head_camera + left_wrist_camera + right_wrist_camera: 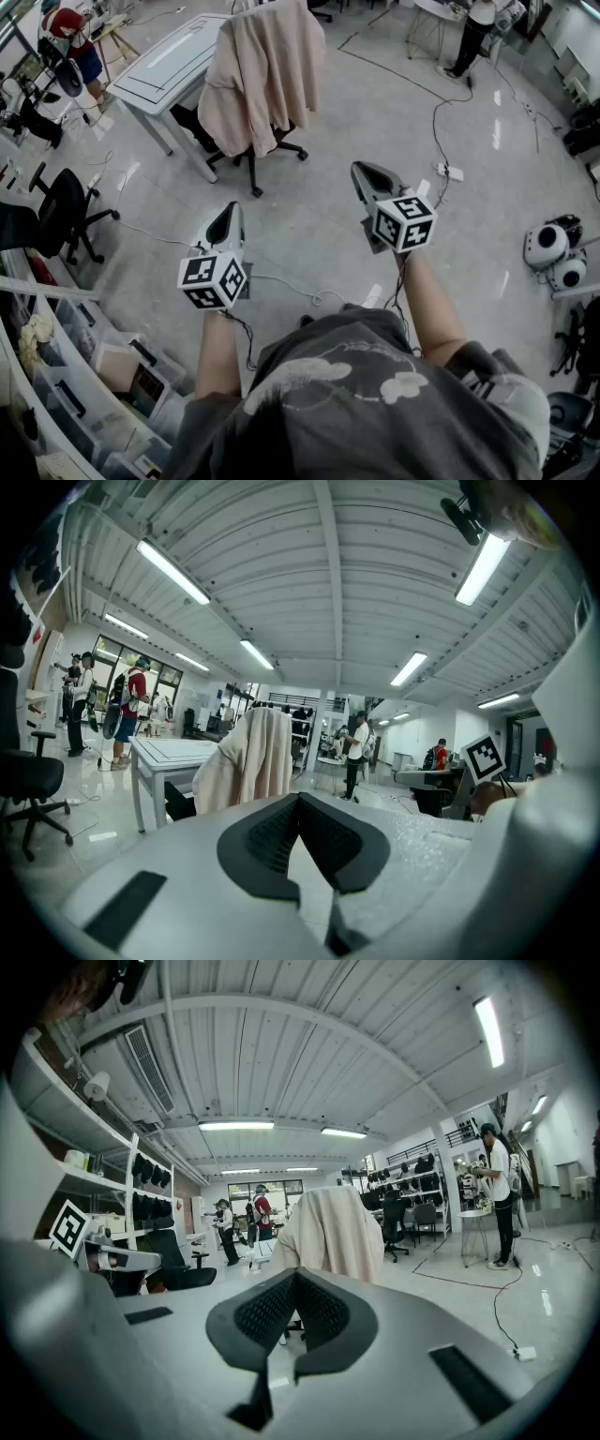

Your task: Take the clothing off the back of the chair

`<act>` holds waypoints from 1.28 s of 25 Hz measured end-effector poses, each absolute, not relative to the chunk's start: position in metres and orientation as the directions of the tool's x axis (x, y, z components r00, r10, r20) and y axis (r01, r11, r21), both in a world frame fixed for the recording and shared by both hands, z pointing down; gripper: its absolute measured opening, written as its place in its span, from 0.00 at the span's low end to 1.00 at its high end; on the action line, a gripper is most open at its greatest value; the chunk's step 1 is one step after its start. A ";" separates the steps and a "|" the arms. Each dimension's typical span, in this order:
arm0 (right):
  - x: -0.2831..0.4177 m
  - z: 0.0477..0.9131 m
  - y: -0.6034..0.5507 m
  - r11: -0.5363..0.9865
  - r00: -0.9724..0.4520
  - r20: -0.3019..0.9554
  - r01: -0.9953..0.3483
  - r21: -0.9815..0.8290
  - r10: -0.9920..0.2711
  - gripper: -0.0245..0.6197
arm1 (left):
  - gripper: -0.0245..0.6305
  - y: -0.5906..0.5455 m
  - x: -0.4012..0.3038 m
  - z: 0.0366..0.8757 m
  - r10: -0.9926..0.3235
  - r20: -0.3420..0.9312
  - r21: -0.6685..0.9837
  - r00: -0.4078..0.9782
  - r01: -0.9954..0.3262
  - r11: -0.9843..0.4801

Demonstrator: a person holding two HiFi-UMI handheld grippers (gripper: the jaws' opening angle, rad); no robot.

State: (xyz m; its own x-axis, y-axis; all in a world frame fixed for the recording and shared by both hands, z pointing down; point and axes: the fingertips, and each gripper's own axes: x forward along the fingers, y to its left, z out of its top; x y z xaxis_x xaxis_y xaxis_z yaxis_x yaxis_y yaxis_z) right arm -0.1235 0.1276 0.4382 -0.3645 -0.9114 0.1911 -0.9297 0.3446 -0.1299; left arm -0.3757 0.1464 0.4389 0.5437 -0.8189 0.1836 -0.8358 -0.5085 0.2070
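A beige garment (265, 75) hangs over the back of a black office chair (251, 155) at the top middle of the head view. It shows ahead in the left gripper view as the beige garment (253, 761) and in the right gripper view as the beige garment (330, 1234). My left gripper (232, 210) is shut and holds nothing, well short of the chair. My right gripper (361, 171) is shut too, off to the chair's right. Both point toward the garment with bare floor between.
A white table (169, 70) stands left of the chair. Another black chair (61, 211) and shelves with bins (75, 375) line the left. Cables and a power strip (448, 172) lie on the floor. A white device (553, 248) sits at right. People stand far off.
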 end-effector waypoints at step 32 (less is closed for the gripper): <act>-0.064 0.474 0.032 0.394 -0.435 0.168 -0.891 -0.226 -0.885 0.02 | 0.04 0.055 -0.335 0.461 -0.854 0.229 0.223 0.467 -0.879 -0.421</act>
State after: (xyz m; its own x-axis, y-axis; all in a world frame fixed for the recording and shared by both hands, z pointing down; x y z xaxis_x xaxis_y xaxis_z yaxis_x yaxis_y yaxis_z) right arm -0.0642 0.0319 0.4740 -0.4346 -0.8847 0.1684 -0.8906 0.3944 -0.2263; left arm -0.3351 0.0555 0.4610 0.4666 -0.8543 0.2291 -0.8794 -0.4206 0.2230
